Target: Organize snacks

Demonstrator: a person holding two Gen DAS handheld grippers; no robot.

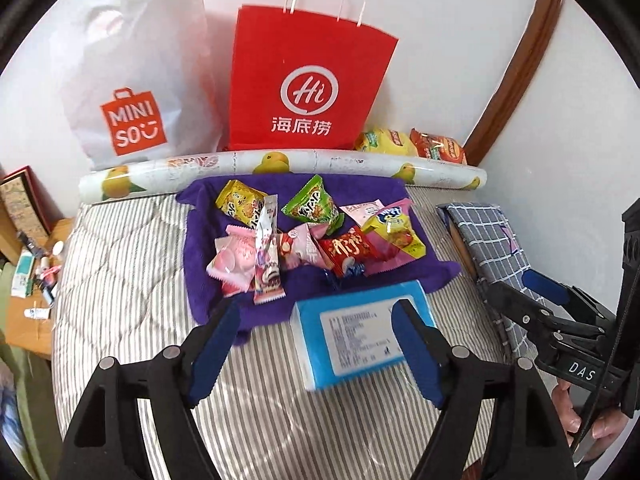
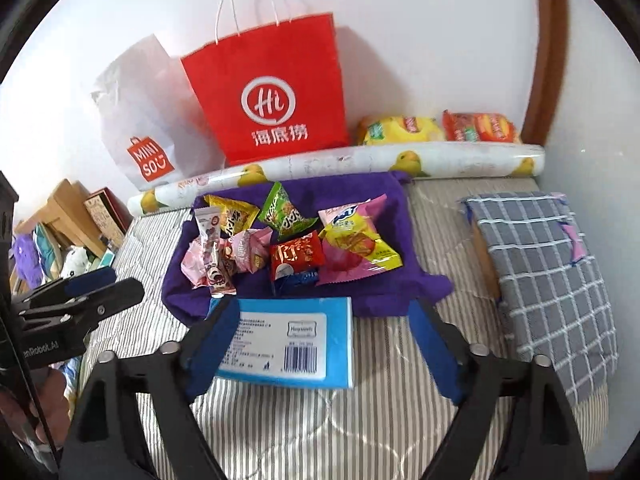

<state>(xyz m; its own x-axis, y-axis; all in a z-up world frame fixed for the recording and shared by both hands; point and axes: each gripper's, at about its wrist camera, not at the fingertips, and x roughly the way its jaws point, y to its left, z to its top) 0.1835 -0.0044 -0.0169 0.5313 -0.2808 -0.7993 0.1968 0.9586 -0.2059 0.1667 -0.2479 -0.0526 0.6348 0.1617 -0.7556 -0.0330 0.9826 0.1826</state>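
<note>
Both grippers hover over a striped bed cover (image 1: 132, 264), fingers spread wide, nothing between them. Left gripper (image 1: 316, 350) sits at bottom centre of its own view; its right finger overlaps the near edge of the blue box (image 1: 352, 340). Right gripper (image 2: 324, 348) is at bottom centre of its view, left finger overlapping that same box's left end.

Snack packets (image 1: 304, 236) lie in a loose heap on a purple towel (image 1: 208, 256), mid-frame in both views, just behind the box. Readable bits are few: a green packet (image 1: 314, 204), a yellow packet (image 1: 242, 202), a red packet (image 1: 346, 252) with Chinese characters, and pink wrappers; print too small to read.

The box has a white label with a barcode and small text, illegible.

Behind the towel: a rolled sheet printed with yellow fruit (image 1: 280, 168). Against the wall, a red paper bag (image 1: 304, 84) marked "Hi" plus 海底捞, and a white plastic bag (image 1: 136, 80) marked "MINISO". Upper right: two larger snack bags, yellow (image 2: 400, 130) and red (image 2: 478, 126). Right side: a grey checked pillow (image 2: 548, 264).

"DAS" shows on the right gripper's body in the left view.
</note>
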